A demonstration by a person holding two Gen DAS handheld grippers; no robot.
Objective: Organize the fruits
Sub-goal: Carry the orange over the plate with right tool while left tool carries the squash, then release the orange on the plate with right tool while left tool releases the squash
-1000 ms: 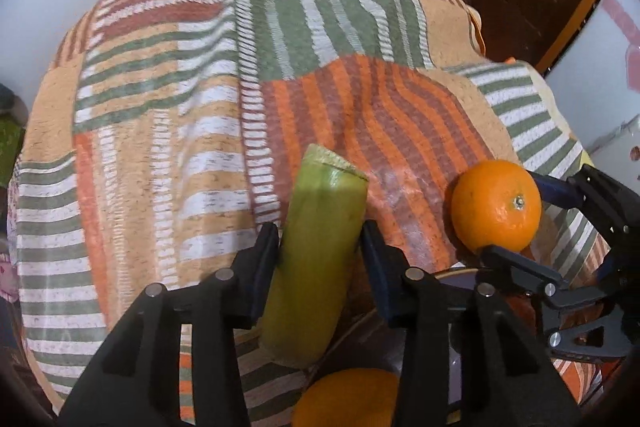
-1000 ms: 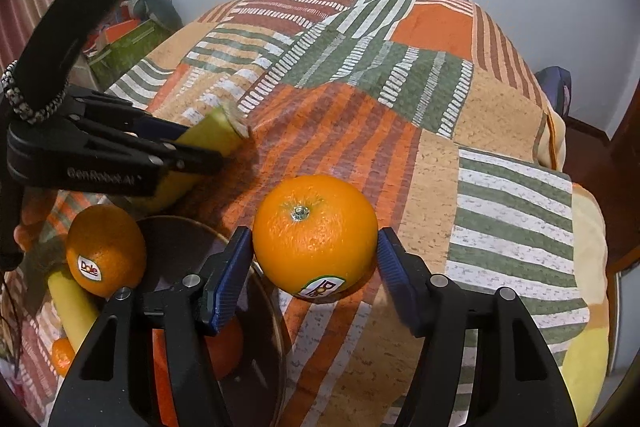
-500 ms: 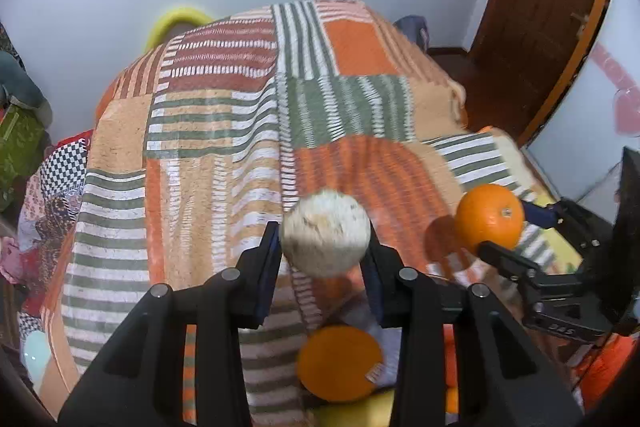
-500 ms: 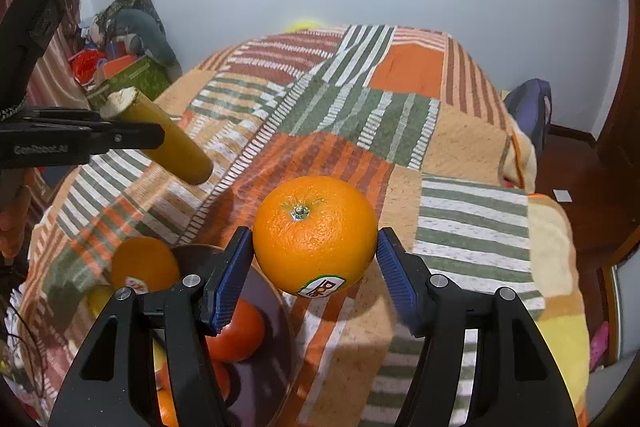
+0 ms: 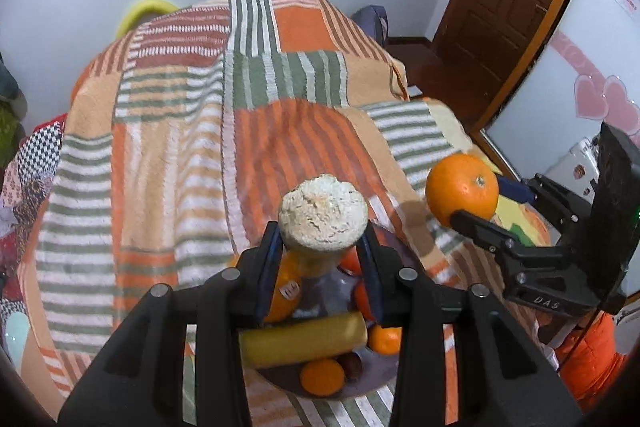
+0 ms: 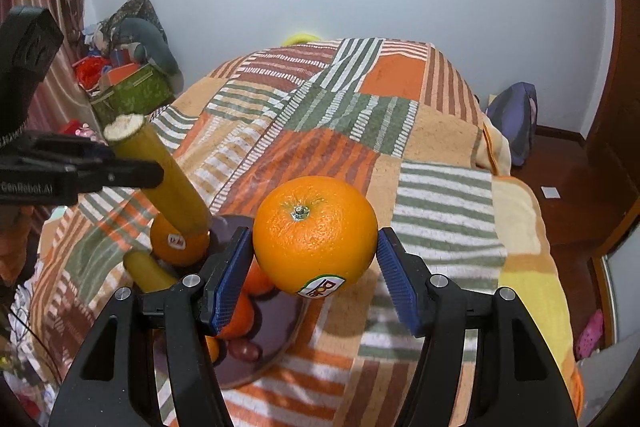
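Gripping the yellow-green stalk (image 5: 322, 215) lengthwise along its fingers, the left gripper (image 5: 320, 259) hangs directly above the plate (image 5: 372, 373); the right gripper (image 6: 316, 267), clamping an orange (image 6: 315, 234), sits off to its side.

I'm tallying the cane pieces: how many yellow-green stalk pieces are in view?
2. One stalk piece is clamped in the left gripper above the plate; the other lies on that plate among oranges. More may be hidden.
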